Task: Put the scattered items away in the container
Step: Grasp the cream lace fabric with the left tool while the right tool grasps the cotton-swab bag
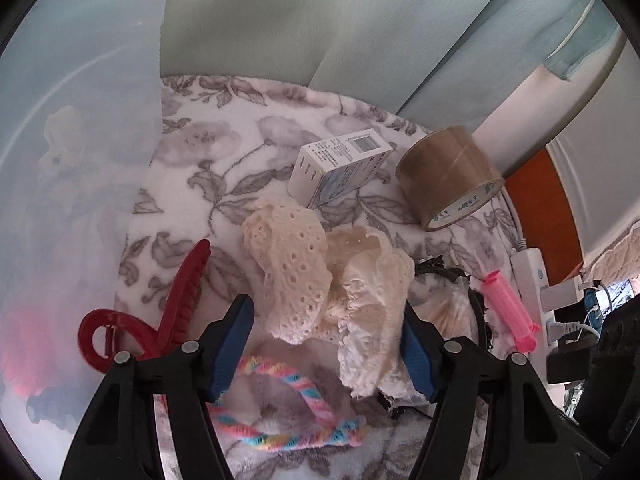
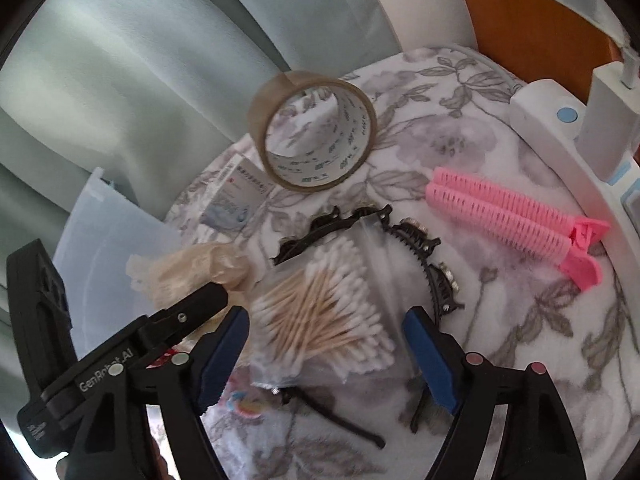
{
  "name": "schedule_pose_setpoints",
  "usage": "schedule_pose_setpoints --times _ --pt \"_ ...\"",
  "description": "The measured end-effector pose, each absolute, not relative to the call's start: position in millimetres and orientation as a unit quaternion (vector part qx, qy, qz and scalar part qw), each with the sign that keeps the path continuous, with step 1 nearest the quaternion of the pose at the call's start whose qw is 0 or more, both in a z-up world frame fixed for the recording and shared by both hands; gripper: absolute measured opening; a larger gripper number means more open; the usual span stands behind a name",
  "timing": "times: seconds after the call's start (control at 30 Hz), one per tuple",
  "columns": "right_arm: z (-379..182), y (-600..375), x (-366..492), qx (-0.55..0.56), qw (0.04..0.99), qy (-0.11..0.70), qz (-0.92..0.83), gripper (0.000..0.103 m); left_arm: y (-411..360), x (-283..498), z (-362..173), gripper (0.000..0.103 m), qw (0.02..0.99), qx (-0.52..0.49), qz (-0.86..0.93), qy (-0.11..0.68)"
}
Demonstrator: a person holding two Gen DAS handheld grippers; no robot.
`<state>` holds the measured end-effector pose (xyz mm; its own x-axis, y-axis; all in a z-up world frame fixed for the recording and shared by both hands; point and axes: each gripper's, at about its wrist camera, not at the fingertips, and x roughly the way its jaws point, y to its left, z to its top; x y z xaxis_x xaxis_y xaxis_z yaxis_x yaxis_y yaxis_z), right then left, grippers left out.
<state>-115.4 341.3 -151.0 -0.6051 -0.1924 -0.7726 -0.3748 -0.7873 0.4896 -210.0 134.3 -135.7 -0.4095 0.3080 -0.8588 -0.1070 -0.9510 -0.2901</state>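
While my left tongs [image 1: 328,348] stand wide around the cream lace cloth [image 1: 320,284], pads not pressing, my right tongs [image 2: 326,356] gape over the bag of cotton swabs [image 2: 320,312]; the translucent container [image 1: 72,184] sits left

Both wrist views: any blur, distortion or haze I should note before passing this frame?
Left wrist view: strong fisheye bending with dark corners; the translucent container wall hazes whatever lies behind it; the lace scrunchie is sharp. Right wrist view: same bending; the tape roll and pink hair roller look slightly smeared, the cotton swab bag clearer.
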Motion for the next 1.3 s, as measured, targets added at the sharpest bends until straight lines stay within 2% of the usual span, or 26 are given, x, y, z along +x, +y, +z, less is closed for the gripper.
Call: schedule_pose_setpoints --times 0.47,0.6,0.67,0.77,0.87,0.93,1.13,1.3 --pt "-157 322 -131 -0.437 0.05 0.26 0.86 0.084 131 -224 -145 0.066 0.103 -0.523 0.842 -0.084" --pt "-158 319 -131 -0.436 0.052 0.256 0.861 0.082 129 -223 -145 0.056 0.104 -0.523 0.842 -0.083" --pt "-157 318 -132 -0.436 0.056 0.257 0.86 0.079 129 -222 -144 0.053 0.105 -0.522 0.843 -0.081" --pt "-157 319 -129 -0.435 0.06 0.264 0.859 0.068 128 -219 -144 0.047 0.111 -0.518 0.845 -0.082" --pt "-158 317 -126 -0.434 0.058 0.272 0.857 0.057 129 -214 -143 0.038 0.111 -0.517 0.845 -0.079" --pt "-156 320 -121 -0.435 0.056 0.278 0.855 0.05 129 -209 -142 0.029 0.117 -0.517 0.844 -0.079" --pt "-150 318 -109 -0.43 0.054 0.296 0.851 0.039 130 -194 -133 0.023 0.121 -0.513 0.846 -0.076" --pt "-139 315 -99 -0.422 0.05 0.308 0.851 0.031 126 -180 -120 0.023 0.118 -0.511 0.848 -0.077"
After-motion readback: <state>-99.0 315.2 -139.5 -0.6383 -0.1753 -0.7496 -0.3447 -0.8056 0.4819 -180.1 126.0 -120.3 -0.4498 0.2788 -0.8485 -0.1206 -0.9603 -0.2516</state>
